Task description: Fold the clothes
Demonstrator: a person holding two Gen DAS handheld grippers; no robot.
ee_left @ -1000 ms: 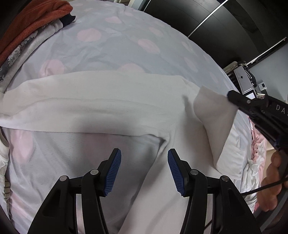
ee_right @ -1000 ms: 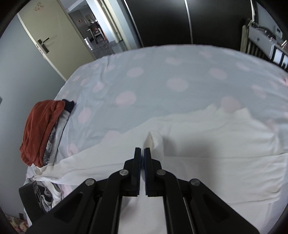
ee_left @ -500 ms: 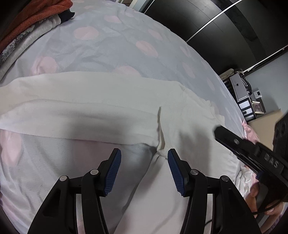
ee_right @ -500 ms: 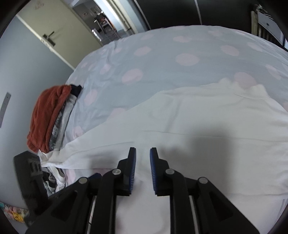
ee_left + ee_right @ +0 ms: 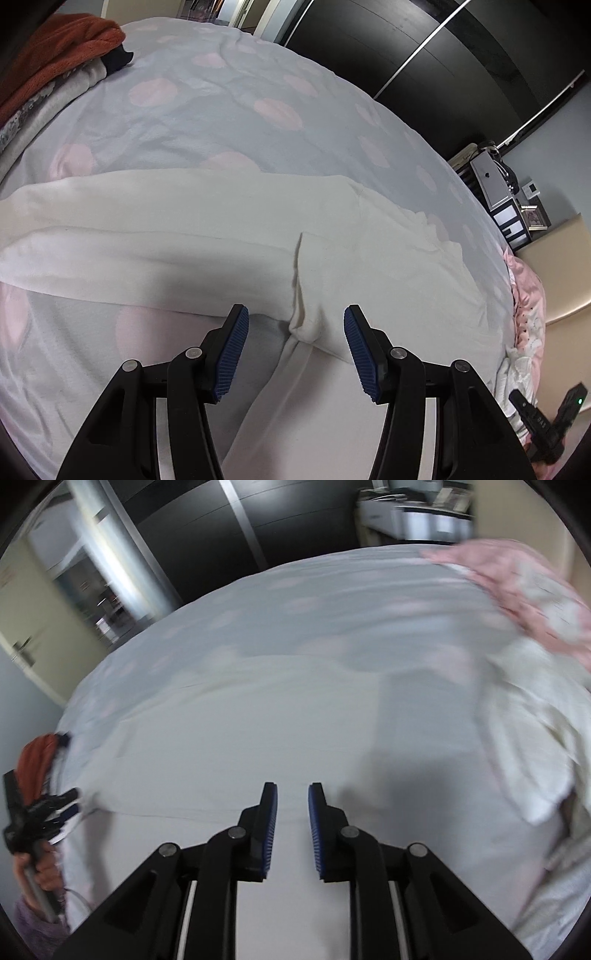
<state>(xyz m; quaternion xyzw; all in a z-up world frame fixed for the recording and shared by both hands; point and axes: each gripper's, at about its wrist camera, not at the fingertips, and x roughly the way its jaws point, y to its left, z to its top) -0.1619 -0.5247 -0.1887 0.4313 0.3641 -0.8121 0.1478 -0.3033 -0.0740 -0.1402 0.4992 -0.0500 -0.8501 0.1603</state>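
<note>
Both tongs, left tongs (image 5: 295, 350) and right tongs (image 5: 291, 830), gape empty over the soft, light white garment (image 5: 207, 229) at frame centre, best pinched at its doubled lower edge.

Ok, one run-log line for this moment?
task: fold clothes | left hand-held gripper: open above white garment | right hand-held gripper: just opened, empty | sleeve folded across | folded stack at bed corner

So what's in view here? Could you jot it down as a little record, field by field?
surface: bed sheet, pale with pink dots
garment being folded: white top, spread flat, one sleeve laid across it
left gripper: jaws open, empty, over the sleeve end
right gripper: jaws slightly apart, just been opening, nothing between them
folded pile: orange item on top, at the bed's edge
</note>
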